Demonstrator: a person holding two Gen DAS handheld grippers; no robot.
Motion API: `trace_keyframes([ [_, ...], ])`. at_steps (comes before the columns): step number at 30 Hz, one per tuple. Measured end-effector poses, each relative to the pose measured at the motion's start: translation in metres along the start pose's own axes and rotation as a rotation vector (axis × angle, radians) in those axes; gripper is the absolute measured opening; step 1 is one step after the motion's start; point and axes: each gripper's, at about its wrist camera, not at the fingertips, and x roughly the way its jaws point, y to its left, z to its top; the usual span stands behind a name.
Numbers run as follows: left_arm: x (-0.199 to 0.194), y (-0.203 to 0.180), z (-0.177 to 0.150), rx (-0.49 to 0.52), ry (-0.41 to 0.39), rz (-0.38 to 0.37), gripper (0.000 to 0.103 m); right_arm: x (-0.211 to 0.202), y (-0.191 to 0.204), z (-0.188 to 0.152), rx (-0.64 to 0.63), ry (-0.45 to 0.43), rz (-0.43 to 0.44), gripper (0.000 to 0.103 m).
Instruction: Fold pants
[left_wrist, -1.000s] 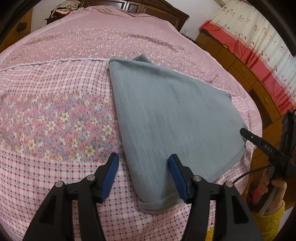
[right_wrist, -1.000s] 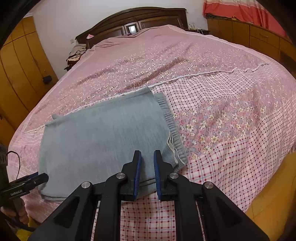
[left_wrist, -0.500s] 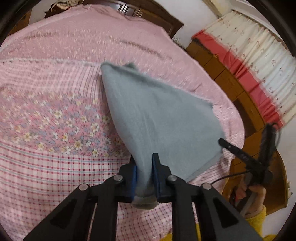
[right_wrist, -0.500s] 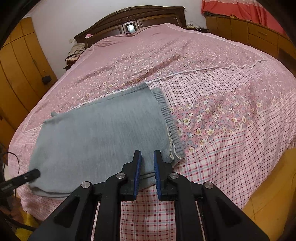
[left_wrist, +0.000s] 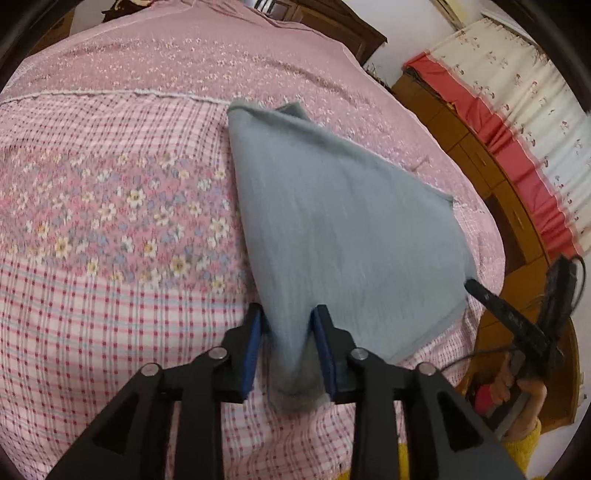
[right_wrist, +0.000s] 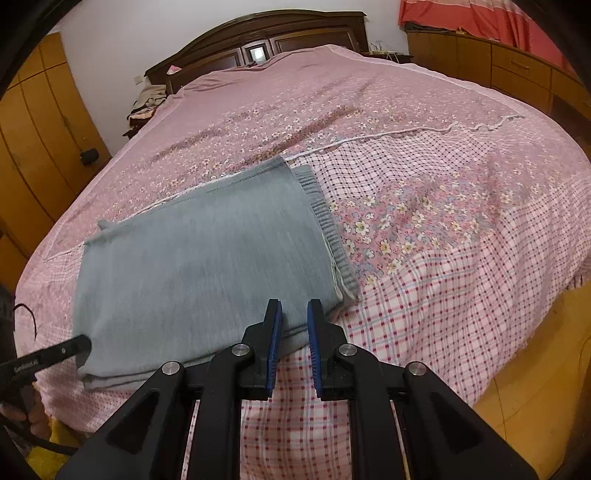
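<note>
The grey pants (left_wrist: 332, 229) lie folded into a flat rectangle on the pink bed; they also show in the right wrist view (right_wrist: 207, 266), ribbed waistband to the right. My left gripper (left_wrist: 288, 325) holds the near left corner of the pants between its blue pads, jaws a little parted with cloth bunched between them. My right gripper (right_wrist: 294, 317) is narrowly parted over the near right edge of the pants, and I see no cloth between its pads. Each gripper's tip shows in the other view, at the pants' far corner (left_wrist: 480, 291) (right_wrist: 79, 345).
The pink floral and checked bedspread (right_wrist: 424, 229) covers the whole bed. A dark wooden headboard (right_wrist: 258, 33) stands at the far end. Wooden cabinets (right_wrist: 33, 147) line the left, drawers and red-white curtains (left_wrist: 524, 122) the right. The bed edge drops to an orange floor (right_wrist: 535, 369).
My left gripper closed on the pants corner, lifted it, and now its jaws have parted somewhat with the cloth still between them. My right gripper's jaws have opened slightly and stayed near the edge.
</note>
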Motion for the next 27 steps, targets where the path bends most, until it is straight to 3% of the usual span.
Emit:
trace_keyframes([
  [4,0.014,-0.003,0.015,-0.016,-0.023,0.0,0.037,-0.01,0.003,-0.001,-0.002,-0.014,-0.005,0.026],
  [10,0.031,-0.022,0.025,0.051,-0.04,0.051,0.05,-0.017,0.009,-0.003,-0.015,-0.034,0.001,0.027],
  [14,0.038,-0.036,0.019,0.087,-0.047,0.086,0.052,-0.01,0.011,-0.005,-0.02,-0.019,-0.002,0.028],
  [23,0.052,-0.05,0.023,0.11,-0.054,0.105,0.051,-0.012,0.011,-0.002,-0.007,-0.019,0.006,0.028],
  [26,0.043,-0.044,0.02,0.112,-0.061,0.103,0.044,-0.016,0.013,-0.003,-0.009,-0.028,0.013,0.028],
  [27,0.04,-0.044,0.019,0.113,-0.064,0.103,0.037,-0.017,0.014,-0.003,-0.01,-0.03,0.016,0.028],
])
